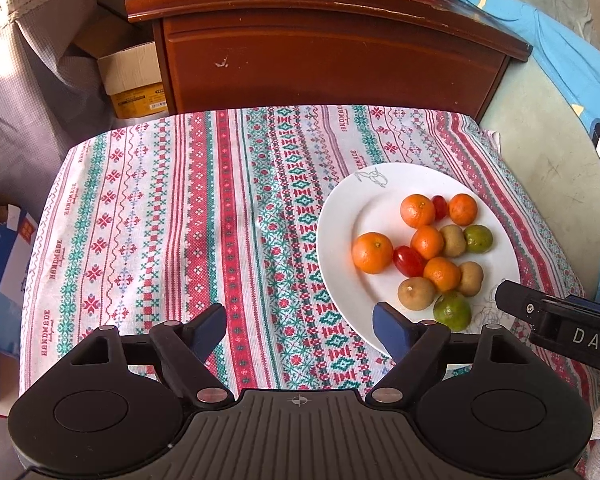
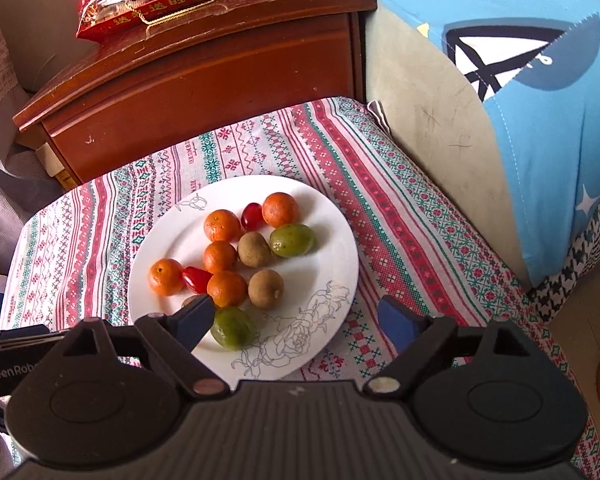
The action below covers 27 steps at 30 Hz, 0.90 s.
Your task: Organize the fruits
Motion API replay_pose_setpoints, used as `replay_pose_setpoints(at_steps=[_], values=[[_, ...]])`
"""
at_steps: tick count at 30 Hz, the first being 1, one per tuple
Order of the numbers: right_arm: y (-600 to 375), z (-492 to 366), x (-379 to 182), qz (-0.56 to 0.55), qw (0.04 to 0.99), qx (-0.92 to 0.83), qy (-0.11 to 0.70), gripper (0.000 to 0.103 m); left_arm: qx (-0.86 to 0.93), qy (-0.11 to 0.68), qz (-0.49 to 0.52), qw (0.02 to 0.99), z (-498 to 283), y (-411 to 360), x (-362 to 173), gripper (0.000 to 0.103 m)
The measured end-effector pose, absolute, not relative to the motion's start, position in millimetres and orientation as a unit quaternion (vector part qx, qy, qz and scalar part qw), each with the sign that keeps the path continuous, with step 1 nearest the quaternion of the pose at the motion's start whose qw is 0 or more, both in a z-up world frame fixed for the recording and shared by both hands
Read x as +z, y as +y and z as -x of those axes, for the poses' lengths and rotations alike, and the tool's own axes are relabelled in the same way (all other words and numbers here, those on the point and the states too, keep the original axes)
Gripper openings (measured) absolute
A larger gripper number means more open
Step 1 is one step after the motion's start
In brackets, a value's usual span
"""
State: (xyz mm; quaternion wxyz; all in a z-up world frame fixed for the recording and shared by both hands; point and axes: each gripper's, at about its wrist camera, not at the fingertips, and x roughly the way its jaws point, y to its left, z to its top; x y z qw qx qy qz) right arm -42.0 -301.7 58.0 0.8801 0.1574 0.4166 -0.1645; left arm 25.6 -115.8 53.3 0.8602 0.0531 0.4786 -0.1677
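Plate (image 1: 340, 216): white, on patterned tablecloth (image 1: 172, 208), toward its right side.
Fruit: five oranges (image 2: 222, 225), two green citrus (image 2: 291, 240), three brown kiwis (image 2: 254, 249), two red tomatoes (image 2: 196, 279), all clustered on plate.
Left gripper (image 1: 300, 330): jaws spread, empty, over the cloth beside the plate's near-left rim.
Right gripper (image 2: 296, 322): jaws spread, empty, over the plate's near edge; left finger (image 2: 192, 320) beside a green citrus.
Behind: wooden cabinet (image 1: 332, 64).

Wooden nightstand (image 1: 332, 60) behind patterned tablecloth (image 1: 172, 216), red gift box (image 2: 148, 4) atop.
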Motion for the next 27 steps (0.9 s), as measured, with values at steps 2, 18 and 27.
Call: replay_pose_setpoints(at_steps=[2, 18, 27], values=[[-301.6, 39.6, 56.5, -0.156, 0.878, -0.167, 0.421, 0.091, -0.163, 0.481, -0.056, 0.859, -26.8, -117.7, 52.4, 0.082], [-293.8, 24.5, 46.8, -0.122, 0.874, -0.167, 0.441, 0.095, -0.13, 0.5, -0.067, 0.854, -33.7, -123.9, 40.4, 0.088], [-290.7, 22.4, 43.2, -0.117, 0.872, -0.161, 0.447, 0.095, -0.123, 0.501, -0.075, 0.853, -34.3, -124.9, 37.0, 0.089]])
